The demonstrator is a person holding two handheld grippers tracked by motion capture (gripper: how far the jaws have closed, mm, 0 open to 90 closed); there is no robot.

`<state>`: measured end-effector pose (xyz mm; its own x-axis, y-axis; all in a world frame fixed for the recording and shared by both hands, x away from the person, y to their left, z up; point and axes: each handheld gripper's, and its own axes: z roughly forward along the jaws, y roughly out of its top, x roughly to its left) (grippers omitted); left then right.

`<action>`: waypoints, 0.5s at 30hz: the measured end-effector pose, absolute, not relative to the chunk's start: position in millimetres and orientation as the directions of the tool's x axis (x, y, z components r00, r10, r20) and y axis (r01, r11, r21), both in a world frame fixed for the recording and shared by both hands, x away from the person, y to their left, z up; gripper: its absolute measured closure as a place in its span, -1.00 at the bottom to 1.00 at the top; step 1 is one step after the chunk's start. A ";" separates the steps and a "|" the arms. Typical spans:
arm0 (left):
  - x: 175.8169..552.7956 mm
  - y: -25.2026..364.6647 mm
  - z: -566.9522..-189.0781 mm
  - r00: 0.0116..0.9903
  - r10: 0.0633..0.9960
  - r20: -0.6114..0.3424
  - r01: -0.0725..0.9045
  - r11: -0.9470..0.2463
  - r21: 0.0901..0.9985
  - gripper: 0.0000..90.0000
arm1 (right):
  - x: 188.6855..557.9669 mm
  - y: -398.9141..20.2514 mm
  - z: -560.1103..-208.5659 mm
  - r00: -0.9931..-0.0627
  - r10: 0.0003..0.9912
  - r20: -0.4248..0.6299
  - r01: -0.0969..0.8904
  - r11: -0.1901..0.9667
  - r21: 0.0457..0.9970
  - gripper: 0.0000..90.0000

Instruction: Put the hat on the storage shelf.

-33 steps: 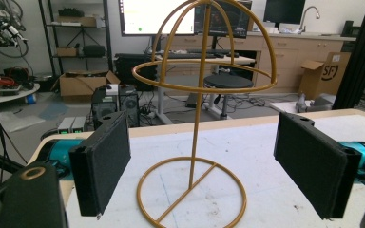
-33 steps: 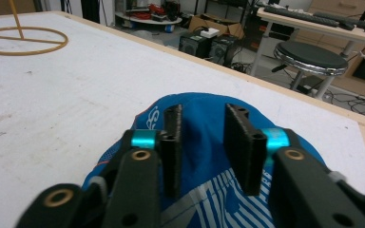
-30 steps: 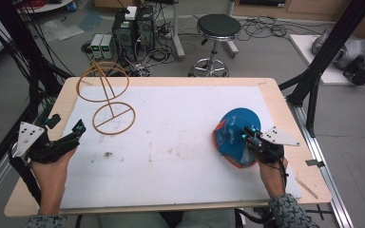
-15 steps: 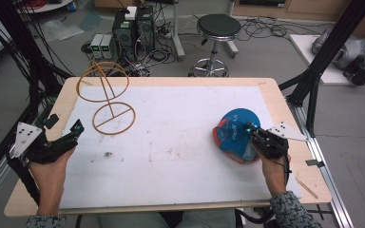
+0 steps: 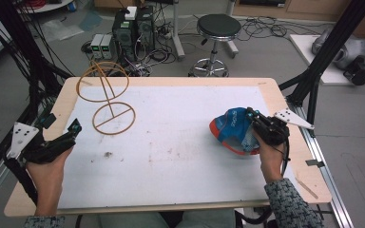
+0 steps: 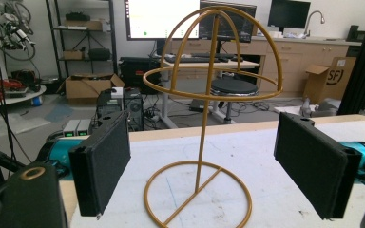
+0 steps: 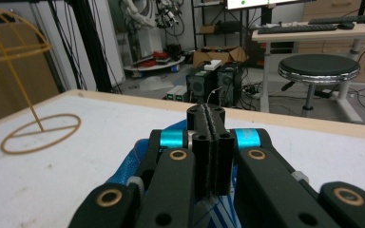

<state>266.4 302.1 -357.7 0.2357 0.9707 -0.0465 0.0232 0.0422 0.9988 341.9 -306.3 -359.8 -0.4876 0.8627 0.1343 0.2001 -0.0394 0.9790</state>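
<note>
The blue cloth cap (image 5: 234,129), red-edged and crumpled, sat at the right of the table (image 5: 171,156), pinched in the right gripper (image 5: 255,124) jaws pressed together. At upper left stood a gold wire stand (image 5: 107,95), domed. The left gripper (image 5: 71,130) jaws were spread.
</note>
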 end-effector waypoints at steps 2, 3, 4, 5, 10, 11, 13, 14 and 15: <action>266.7 302.5 -357.6 0.238 0.970 -0.048 0.025 0.043 0.999 -0.56 | 344.8 -304.0 -355.7 -0.487 0.861 0.143 0.192 -0.055 0.980 1.00; 266.9 302.9 -357.4 0.241 0.969 -0.047 0.029 0.041 0.999 -0.56 | 346.1 -302.6 -353.9 -0.491 0.859 0.147 0.191 -0.058 0.980 1.00; 266.8 303.1 -357.1 0.243 0.969 -0.044 0.028 0.038 0.999 -0.56 | 347.3 -300.8 -352.1 -0.494 0.857 0.149 0.190 -0.061 0.980 1.00; 266.7 303.1 -356.8 0.241 0.970 -0.043 0.027 0.037 0.999 -0.56 | 348.4 -298.7 -350.5 -0.498 0.855 0.148 0.186 -0.062 0.981 1.00; 266.0 303.5 -355.4 0.240 0.970 -0.040 0.022 0.035 0.999 -0.56 | 354.3 -286.1 -341.8 -0.507 0.847 0.161 0.174 -0.082 0.981 1.00; 265.7 303.8 -354.7 0.239 0.971 -0.034 0.021 0.030 0.999 -0.56 | 356.5 -283.0 -339.7 -0.514 0.843 0.161 0.169 -0.085 0.982 1.00; 265.4 304.0 -354.1 0.237 0.971 -0.031 0.018 0.027 0.999 -0.56 | 359.1 -277.8 -336.2 -0.520 0.838 0.169 0.167 -0.094 0.981 1.00; 265.3 304.1 -353.8 0.235 0.972 -0.027 0.017 0.024 1.000 -0.56 | 361.1 -275.1 -334.0 -0.522 0.836 0.167 0.161 -0.095 0.982 1.00; 265.2 304.2 -353.6 0.234 0.972 -0.027 0.014 0.024 1.000 -0.56 | 363.0 -271.9 -331.3 -0.526 0.833 0.173 0.161 -0.102 0.982 1.00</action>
